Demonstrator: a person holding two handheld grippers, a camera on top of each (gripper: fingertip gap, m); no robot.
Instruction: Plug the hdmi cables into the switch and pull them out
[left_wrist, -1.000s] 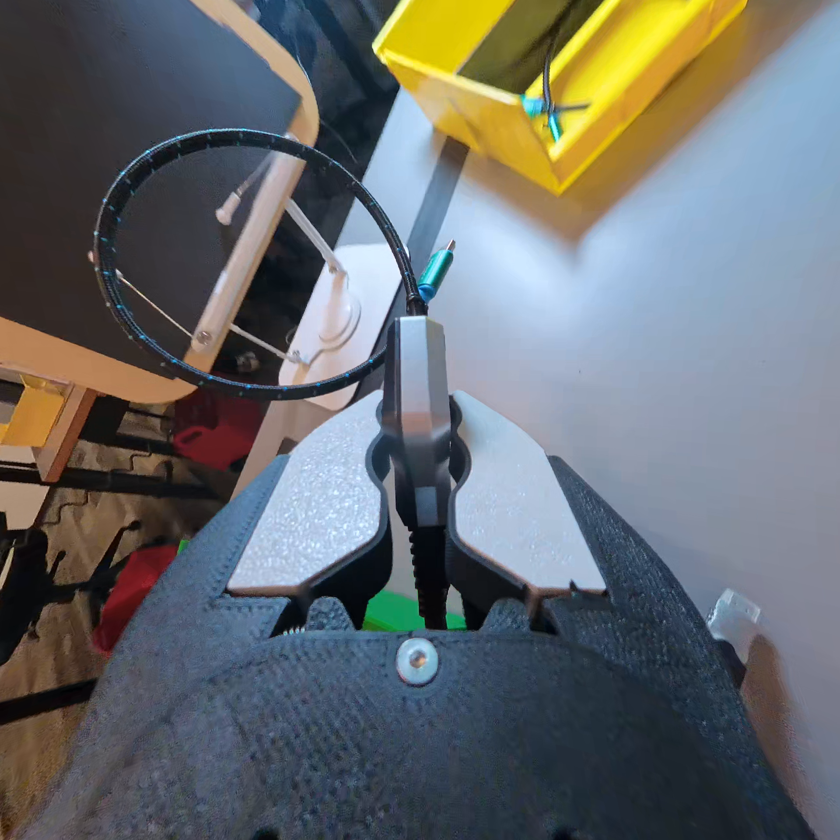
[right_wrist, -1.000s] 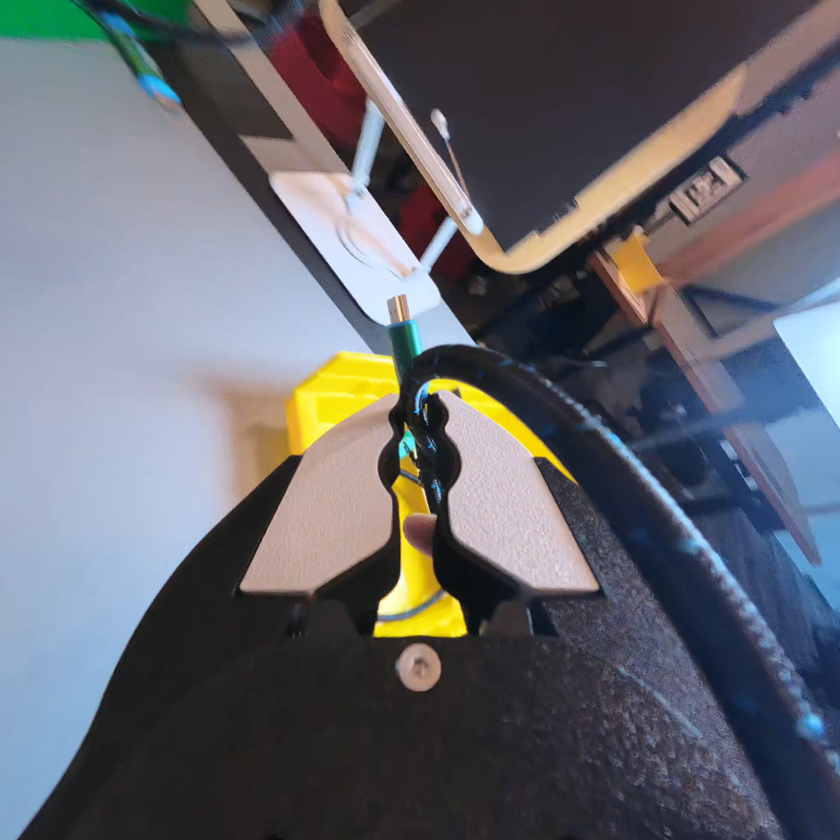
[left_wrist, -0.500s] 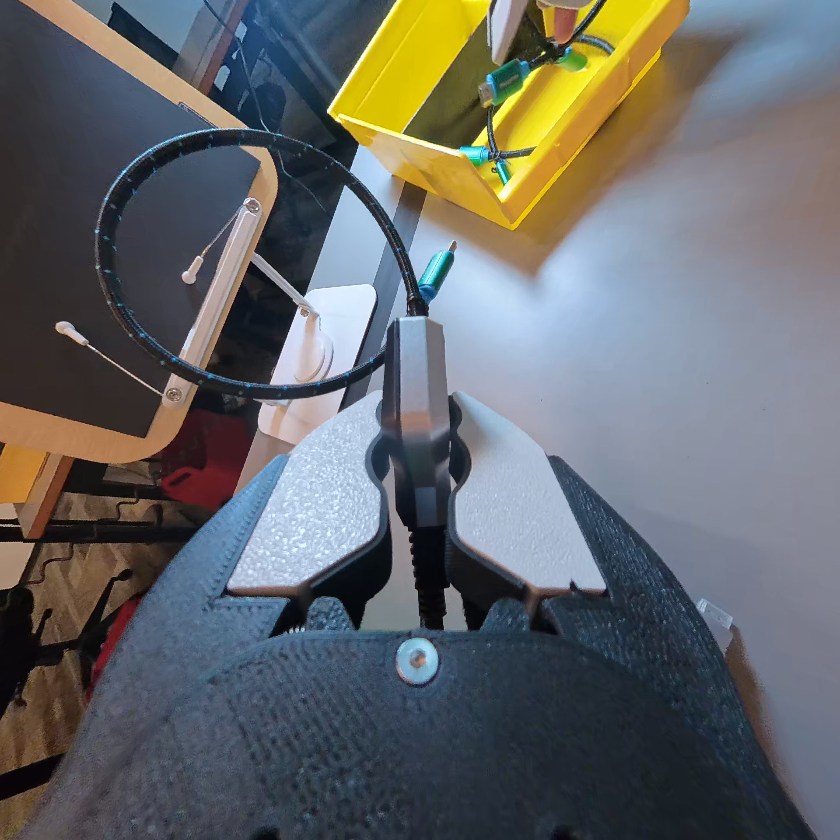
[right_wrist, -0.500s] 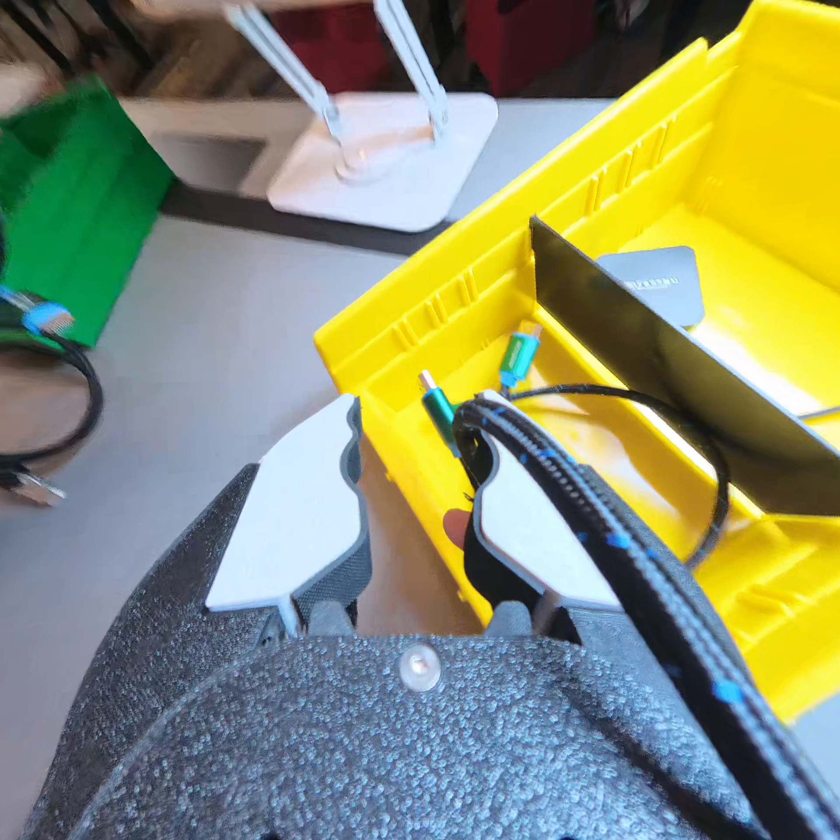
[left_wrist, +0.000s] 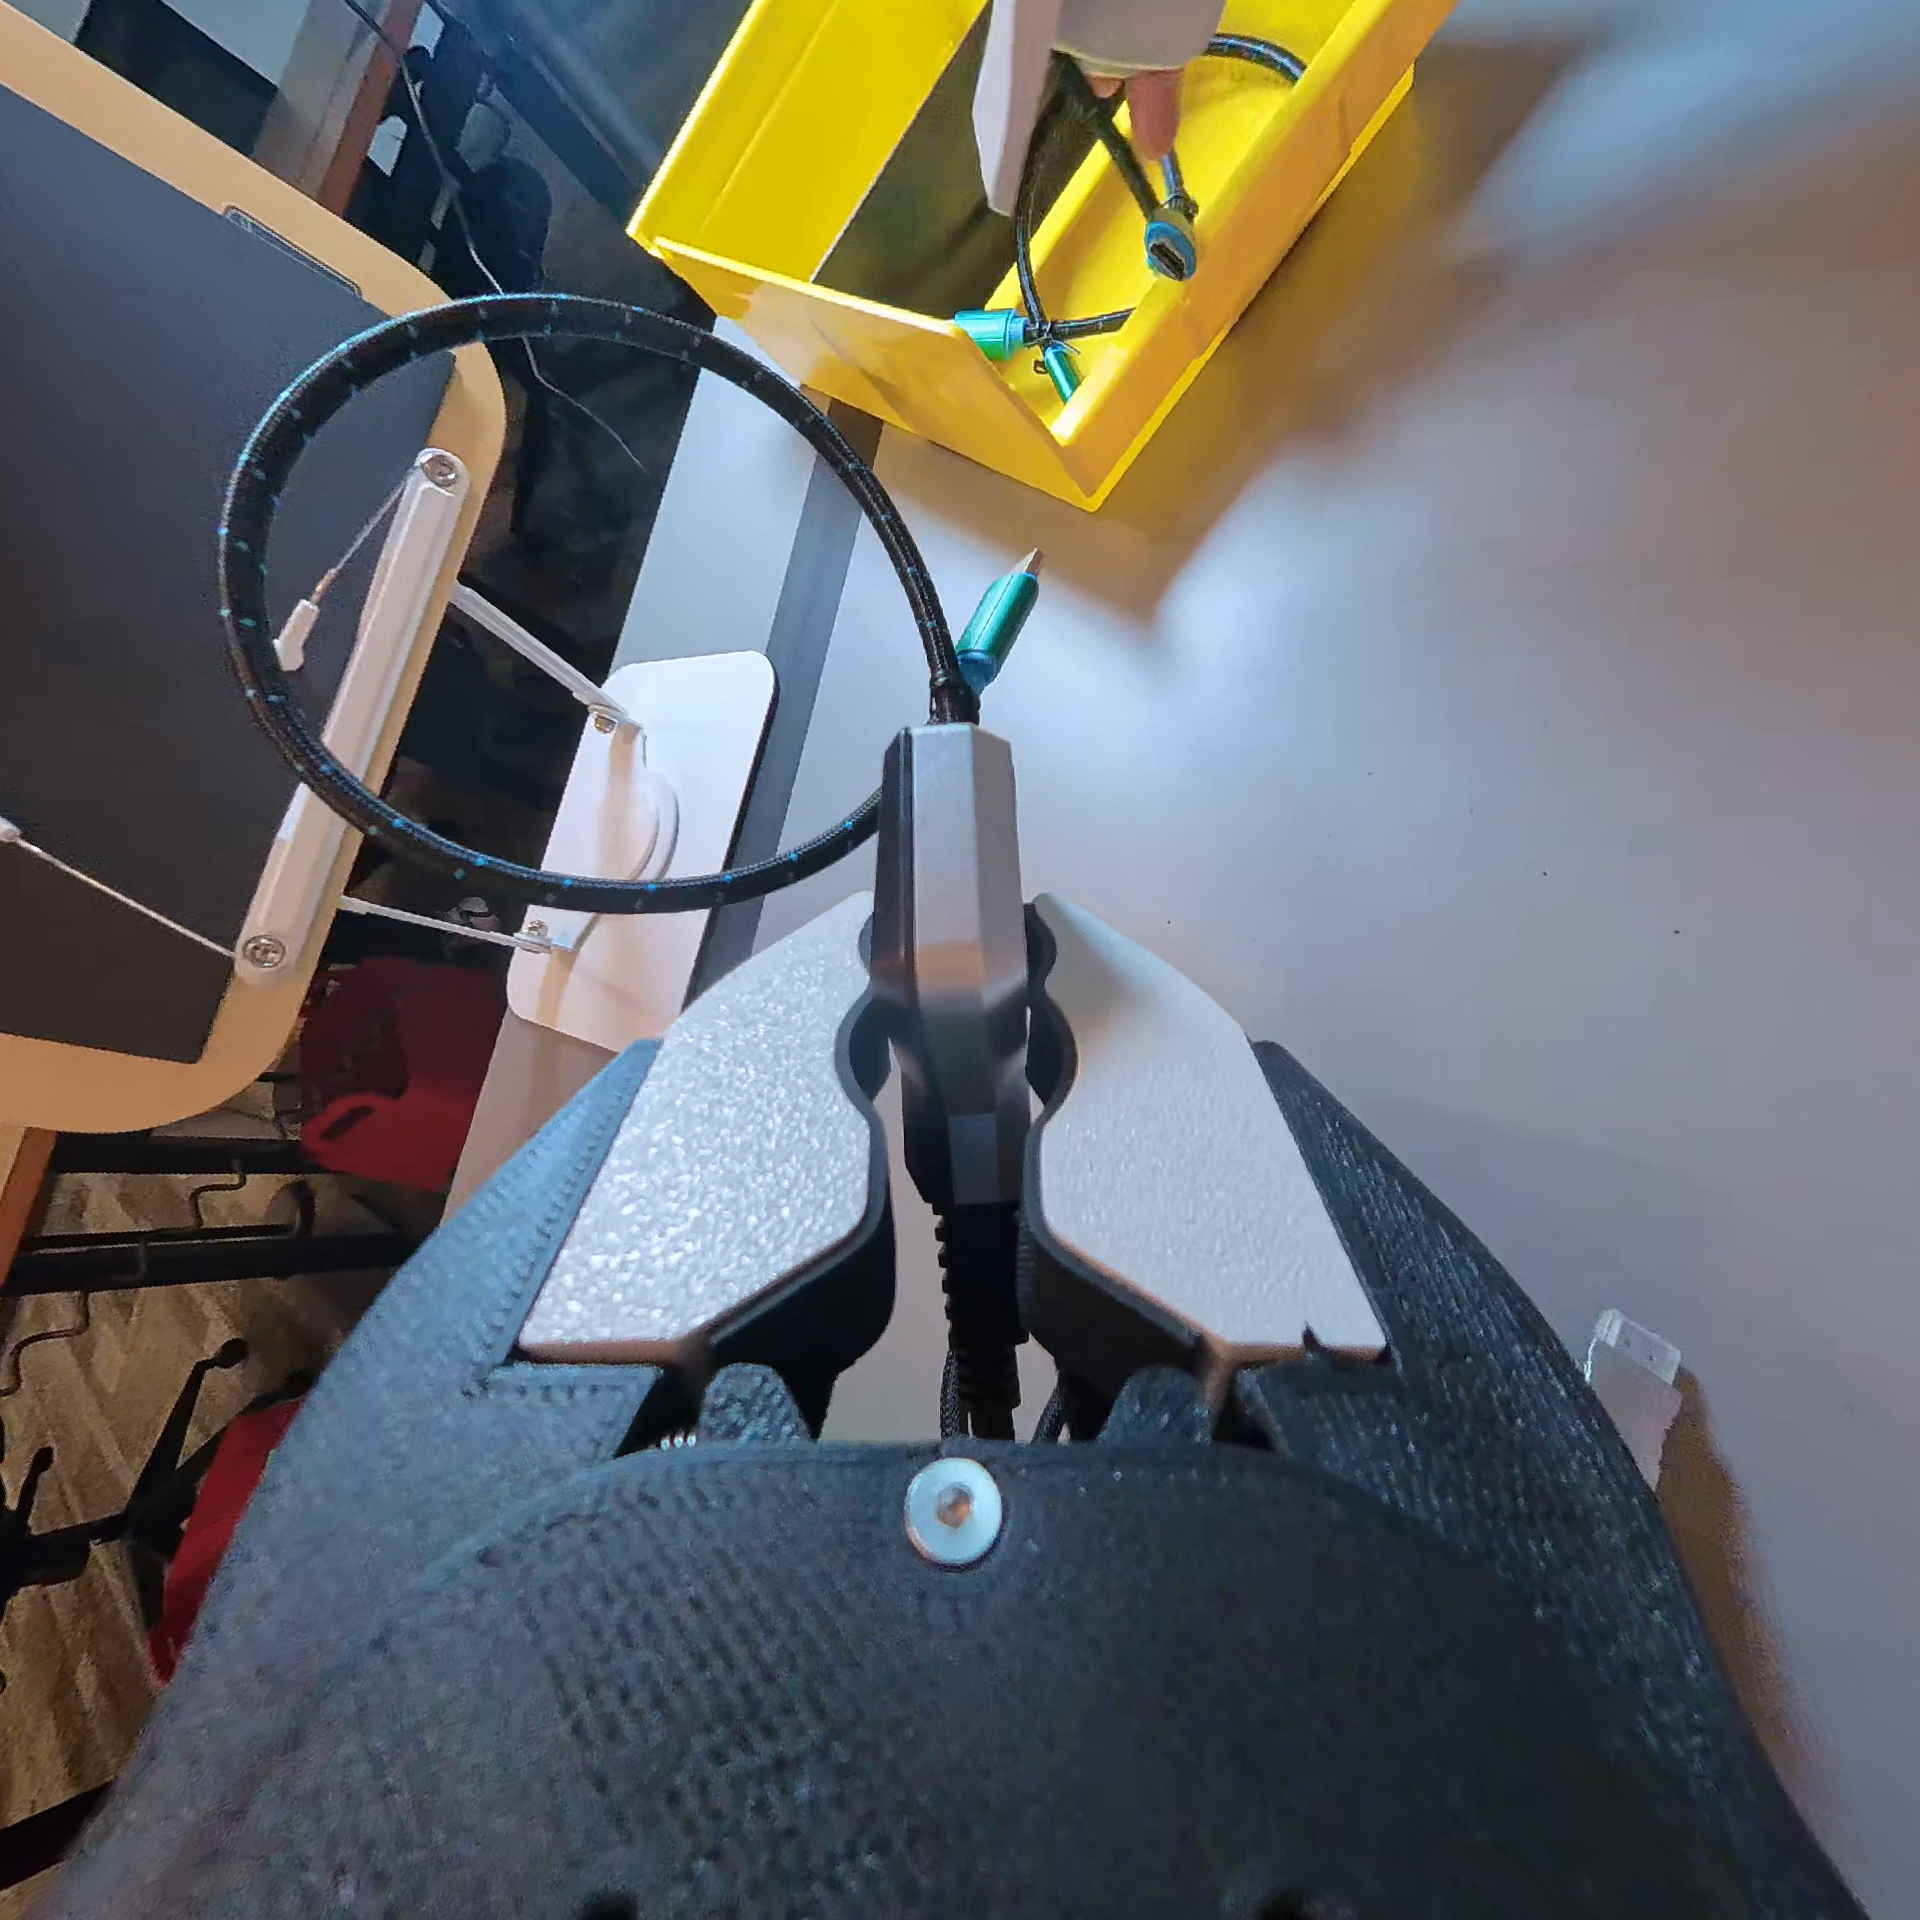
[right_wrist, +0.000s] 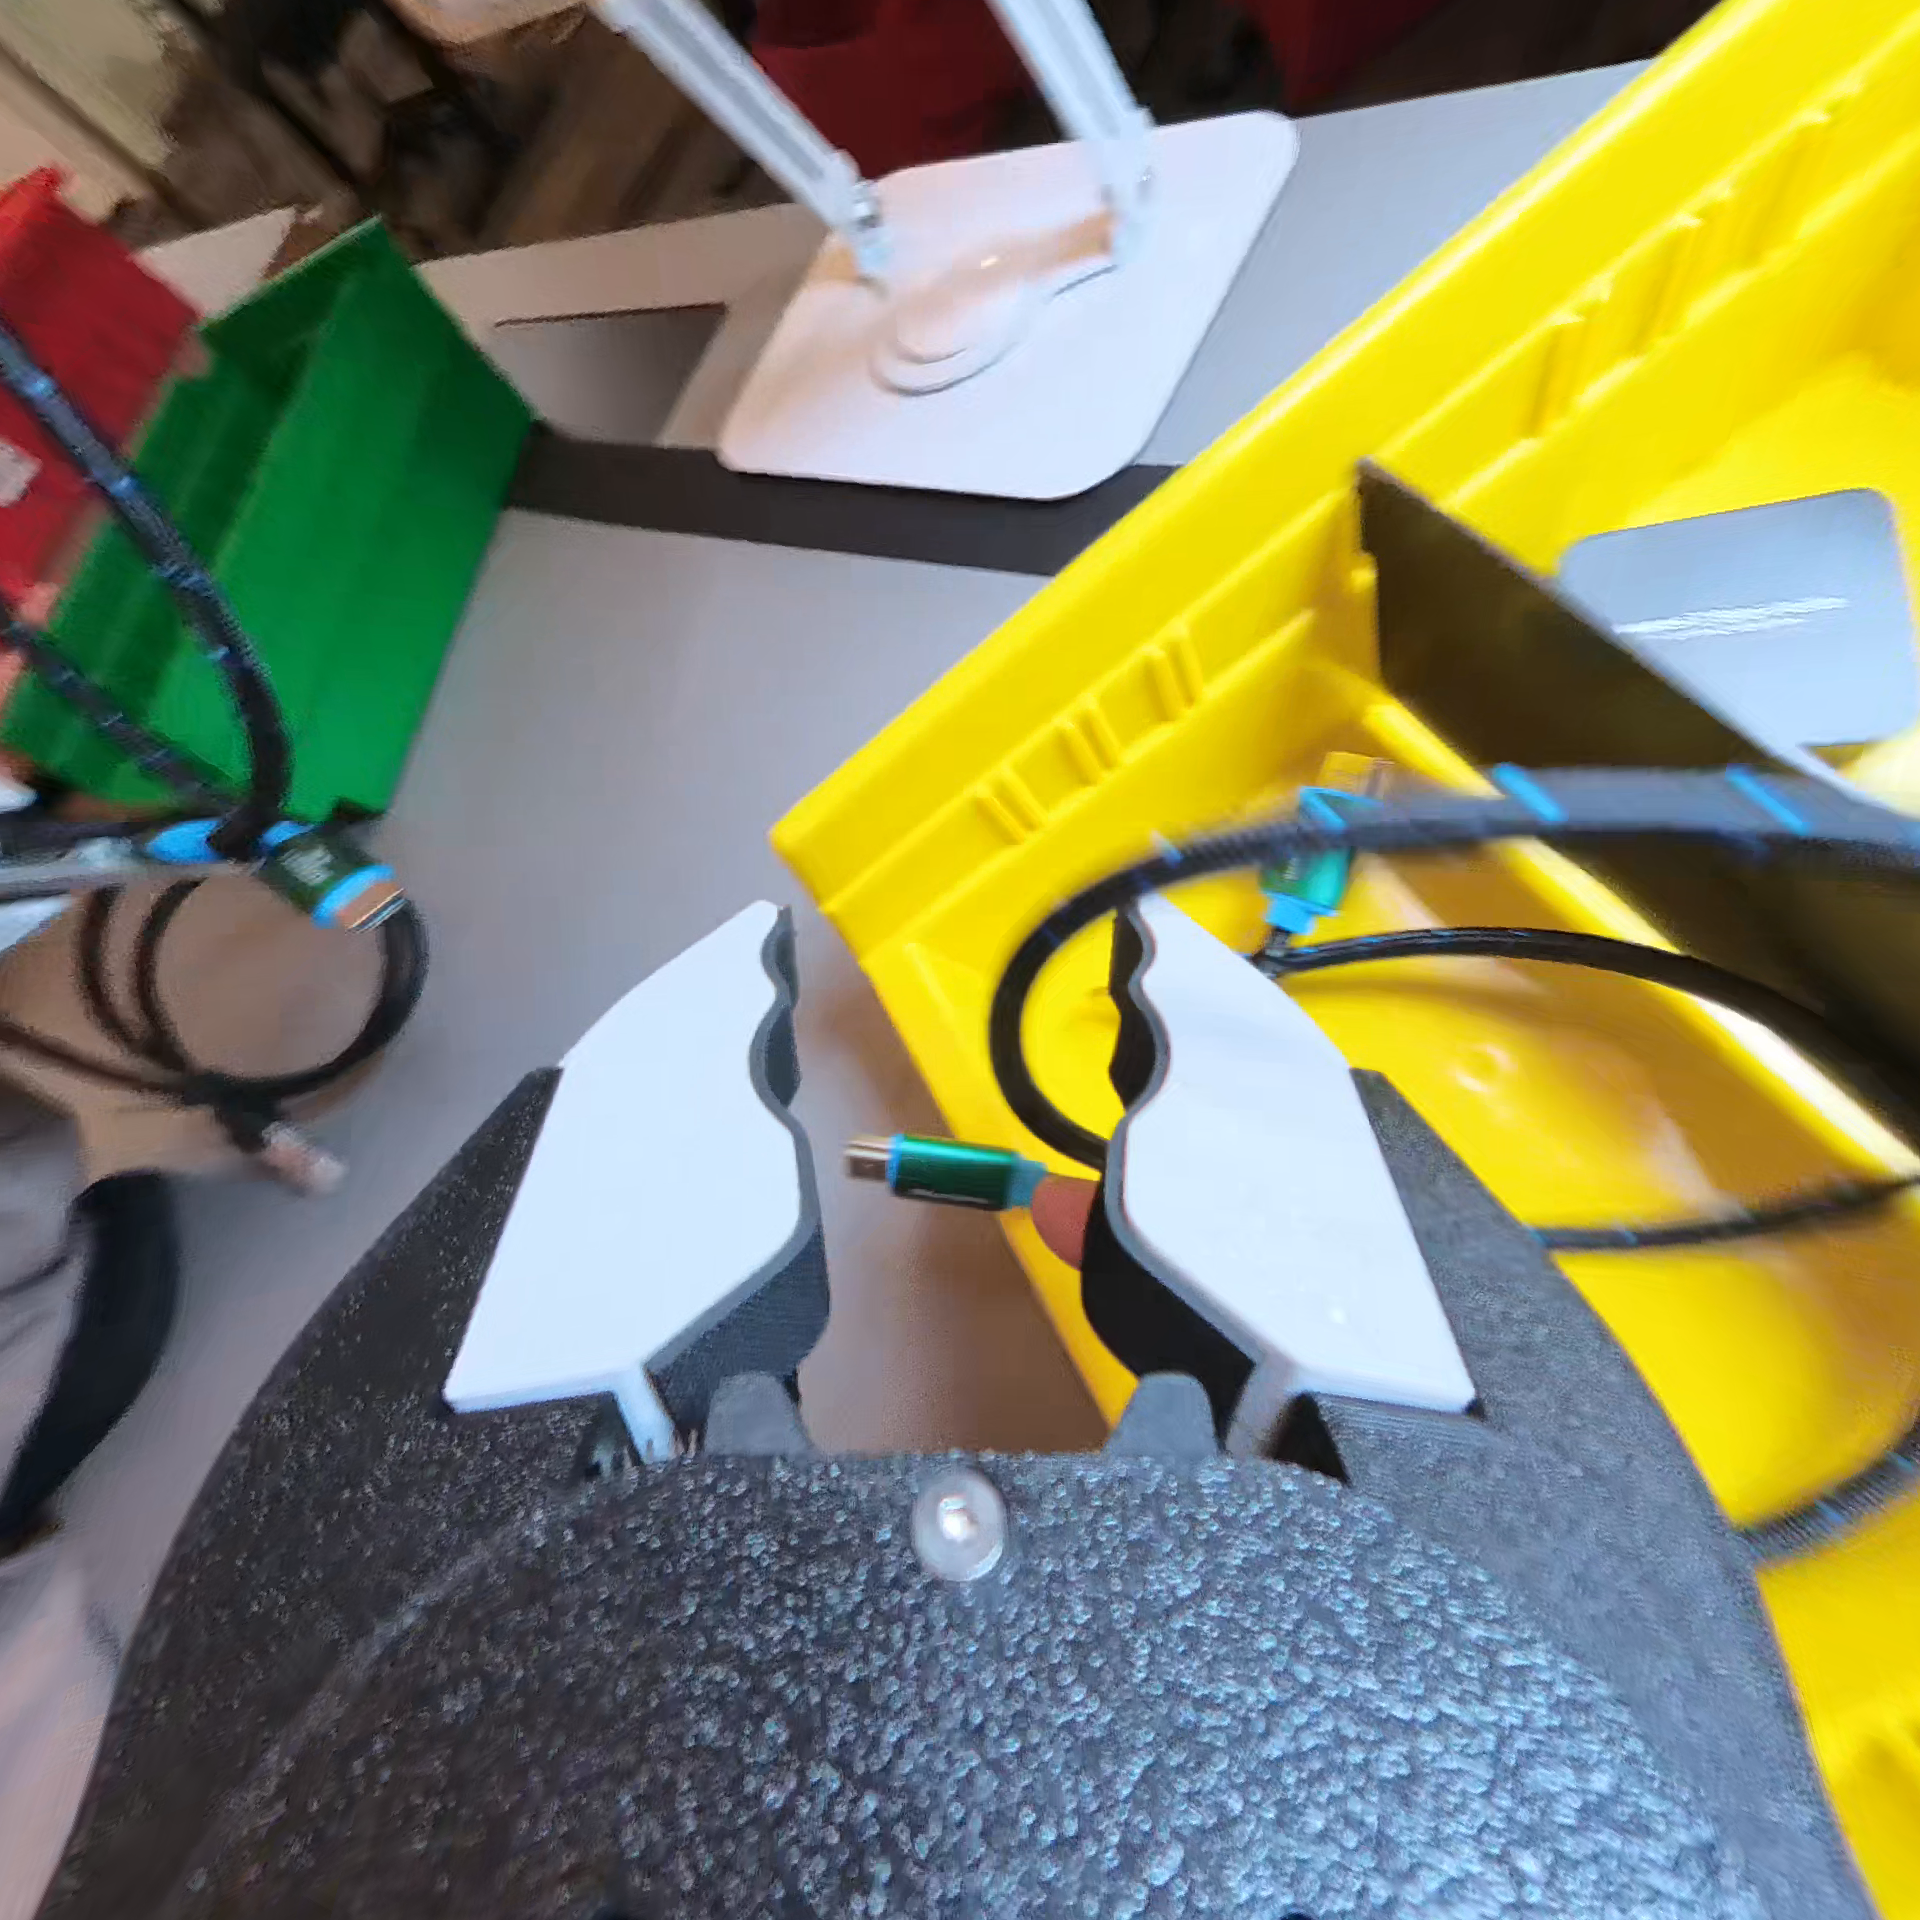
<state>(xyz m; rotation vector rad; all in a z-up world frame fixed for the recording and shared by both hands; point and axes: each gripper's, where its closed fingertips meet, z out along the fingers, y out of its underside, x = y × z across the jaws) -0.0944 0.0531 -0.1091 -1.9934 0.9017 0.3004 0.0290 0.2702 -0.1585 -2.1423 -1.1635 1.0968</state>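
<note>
Since earlier frame: right tool (right_wrist: 951, 1039) opened fully, empty, green-shelled plug (right_wrist: 956, 1169) loose between jaws beside yellow bin (right_wrist: 1091, 707). Left tool (left_wrist: 951, 1039) unchanged, clamped on grey switch (left_wrist: 951, 935), raised above table (left_wrist: 1455, 831). Braided cable (left_wrist: 312, 499) looped stiffly off switch; springy, light. Plug shell rigid, small, likely slippery. Recommended hold: across shell flats, not braid.

Open claw (right_wrist: 951, 1039) beside yellow bin (right_wrist: 1060, 790)

Right tool (right_wrist: 951, 1023) opened over yellow bin (right_wrist: 1091, 717); cable (right_wrist: 1049, 997) released.
</note>
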